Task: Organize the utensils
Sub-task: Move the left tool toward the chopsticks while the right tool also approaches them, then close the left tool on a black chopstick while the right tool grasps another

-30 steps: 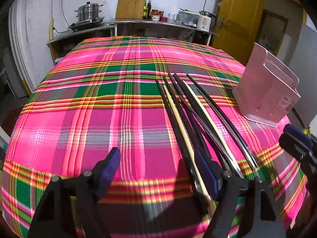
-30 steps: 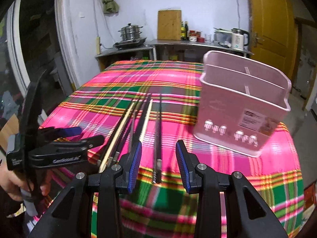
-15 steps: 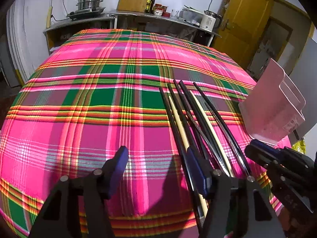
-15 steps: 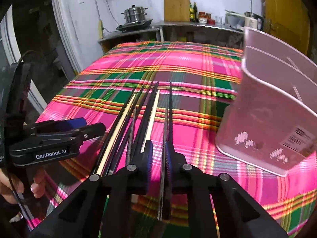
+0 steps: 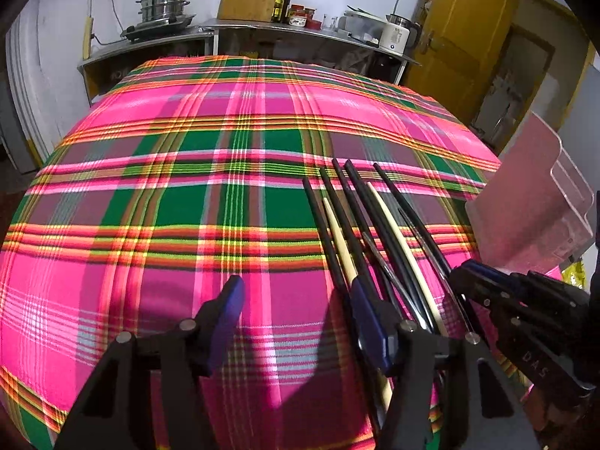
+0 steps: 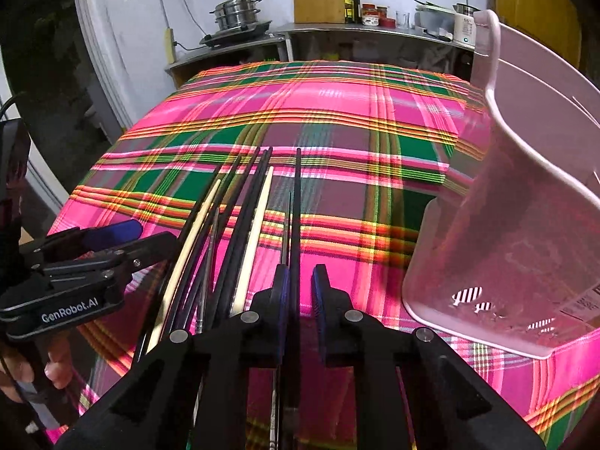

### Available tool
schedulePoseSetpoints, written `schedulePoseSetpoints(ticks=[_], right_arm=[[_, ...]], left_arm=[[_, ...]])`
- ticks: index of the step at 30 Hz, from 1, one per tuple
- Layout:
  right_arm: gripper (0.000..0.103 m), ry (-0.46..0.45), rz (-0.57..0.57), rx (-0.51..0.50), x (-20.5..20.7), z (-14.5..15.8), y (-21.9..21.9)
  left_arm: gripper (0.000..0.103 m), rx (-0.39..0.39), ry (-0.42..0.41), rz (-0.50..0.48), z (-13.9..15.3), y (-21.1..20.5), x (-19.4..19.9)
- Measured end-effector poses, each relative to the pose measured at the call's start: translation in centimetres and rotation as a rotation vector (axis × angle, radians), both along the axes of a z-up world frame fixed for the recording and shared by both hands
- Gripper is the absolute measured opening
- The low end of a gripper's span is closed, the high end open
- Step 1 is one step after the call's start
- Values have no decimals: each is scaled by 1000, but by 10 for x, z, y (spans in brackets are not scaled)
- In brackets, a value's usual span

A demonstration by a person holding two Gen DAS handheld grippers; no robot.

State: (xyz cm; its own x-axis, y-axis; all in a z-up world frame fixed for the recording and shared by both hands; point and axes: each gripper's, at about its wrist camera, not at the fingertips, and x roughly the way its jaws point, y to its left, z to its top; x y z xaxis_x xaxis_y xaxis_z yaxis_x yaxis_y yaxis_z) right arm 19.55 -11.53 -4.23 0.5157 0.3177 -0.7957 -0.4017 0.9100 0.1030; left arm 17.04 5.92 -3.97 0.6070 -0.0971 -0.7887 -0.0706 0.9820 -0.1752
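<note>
Chopsticks (image 5: 375, 232) lie in a loose bundle on the plaid cloth (image 5: 187, 202) of the table, long axes running from the near edge away toward the far side, thin tips pointing away from both cameras. Most are black; two are pale (image 6: 255, 232), and at least one thin metal one shows among them. They fan slightly, closer together at the near ends.

Right gripper (image 6: 299, 288) has its jaws clenched on a single black chopstick (image 6: 298, 202), the rightmost of the bundle, near its thick end; that stick points straight ahead along the jaws, its tip far out over the cloth. A thinner stick runs just beside it at the left pad.

Left gripper (image 5: 296, 318) hangs over the cloth with its jaws released and nothing between them; its right pad stands just over the left edge of the bundle, whether touching I cannot tell.

Pink holder (image 6: 525, 225) stands on the table right of the chopsticks, near them but apart, open side up.
</note>
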Motion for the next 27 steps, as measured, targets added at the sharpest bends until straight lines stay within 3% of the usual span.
schedulePoseSetpoints(ticks=[4,15,16,18,20,27], right_arm=[[13,-4,4,-16,3,-1,3],[13,12,4,-47,6,-6,5],[11,13,3,-46,7,-6,5],[6,20,5,-41,6,-6,5],[6,30,0,-33,6,-5,4],[6,95,2,9,-10,-4,-4]], left_arm=[[63,77,7,-20,-1,-10,4],[63,159,18,-10,-4,-18,6],[60,159,15,-14,-3,-18,6],[34,165,4,-27,-2,-18,4],[18,163,6,-38,-1,-15,2],[12,123,29,-61,1,2,-14]])
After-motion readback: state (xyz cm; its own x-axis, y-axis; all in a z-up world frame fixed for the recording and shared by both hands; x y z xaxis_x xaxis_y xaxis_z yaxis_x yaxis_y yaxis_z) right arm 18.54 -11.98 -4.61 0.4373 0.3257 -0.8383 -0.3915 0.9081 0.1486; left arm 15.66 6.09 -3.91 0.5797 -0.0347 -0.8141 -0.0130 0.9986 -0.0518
